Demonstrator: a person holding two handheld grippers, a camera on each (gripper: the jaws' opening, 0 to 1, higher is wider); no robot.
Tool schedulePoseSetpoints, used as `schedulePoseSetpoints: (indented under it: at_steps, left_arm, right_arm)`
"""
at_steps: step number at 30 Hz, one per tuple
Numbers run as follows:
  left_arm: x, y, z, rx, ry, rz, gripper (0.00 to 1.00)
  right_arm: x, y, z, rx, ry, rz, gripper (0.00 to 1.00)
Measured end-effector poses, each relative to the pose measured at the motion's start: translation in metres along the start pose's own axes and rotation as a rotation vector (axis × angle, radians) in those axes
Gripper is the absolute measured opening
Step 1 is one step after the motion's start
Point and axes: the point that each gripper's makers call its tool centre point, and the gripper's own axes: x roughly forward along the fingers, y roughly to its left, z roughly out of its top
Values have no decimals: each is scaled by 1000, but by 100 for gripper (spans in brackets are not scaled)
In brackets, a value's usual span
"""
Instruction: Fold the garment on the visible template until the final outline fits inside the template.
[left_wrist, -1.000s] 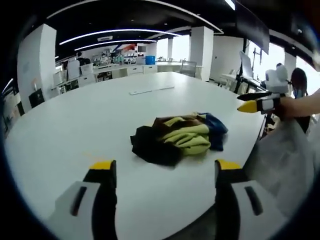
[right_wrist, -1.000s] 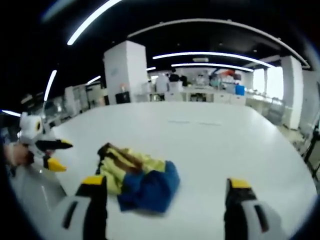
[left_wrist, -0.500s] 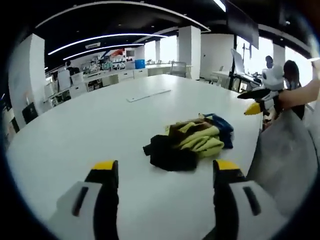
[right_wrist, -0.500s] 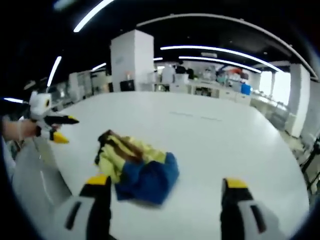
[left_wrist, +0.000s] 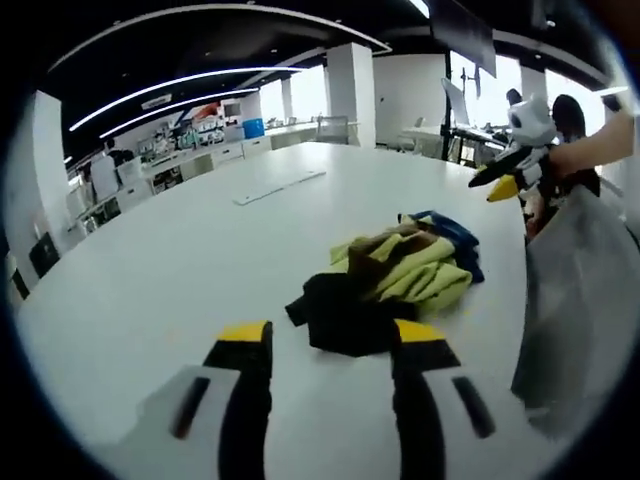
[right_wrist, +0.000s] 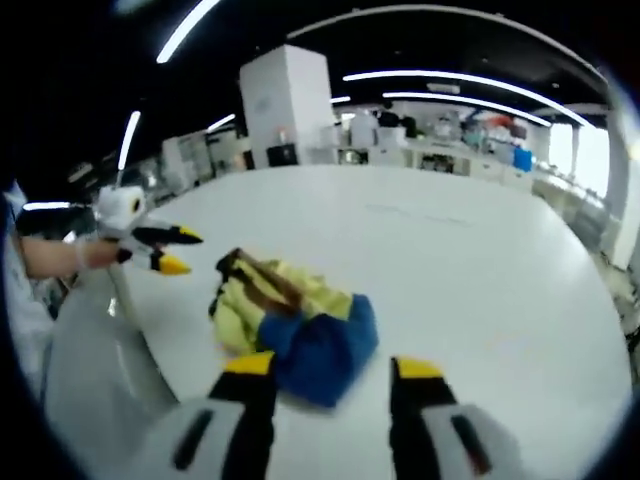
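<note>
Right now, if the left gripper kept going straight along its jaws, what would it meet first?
Probably the black part of the crumpled garment: in the left gripper view it lies on the white table just beyond the tips of the left gripper, roughly centred between them. Depth is hard to judge; it might pass just above.

A: so what's the crumpled multicolour fabric garment (left_wrist: 390, 285) looking like?

B: total heap, not folded at all. Yellow-green folds in the middle, a black part at one end, blue at the other, brown strip across the top. In the right gripper view the garment (right_wrist: 295, 325) has the blue end nearest the camera.

A: where's it sitting?

B: on the white bench (left_wrist: 180, 250), close to the curved edge. No template outline that I can make out.
</note>
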Motion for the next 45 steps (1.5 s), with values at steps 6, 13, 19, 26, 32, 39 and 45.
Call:
schedulePoseSetpoints:
  at_steps: [6, 13, 19, 26, 32, 39, 45]
  left_arm:
    - [14, -6, -1, 45, 30, -31, 28]
    - [22, -8, -4, 71, 50, -55, 20]
    - [27, -9, -9, 80, 62, -65, 18]
    - [39, -13, -14, 100, 86, -73, 13]
    - [39, -10, -13, 73, 81, -60, 0]
    - [32, -6, -2, 40, 65, -64, 0]
    - [14, -1, 36, -12, 15, -62, 0]
  right_arm:
    - [22, 25, -5, -20, 58, 102, 21]
    - [40, 40, -18, -24, 116, 157, 11]
    - [45, 51, -28, -20, 150, 173, 2]
    - [45, 51, -27, 0, 141, 168, 0]
    - [42, 51, -25, 0, 127, 159, 0]
    - [28, 37, -8, -16, 83, 134, 0]
    - [9, 17, 23, 31, 10, 120, 0]
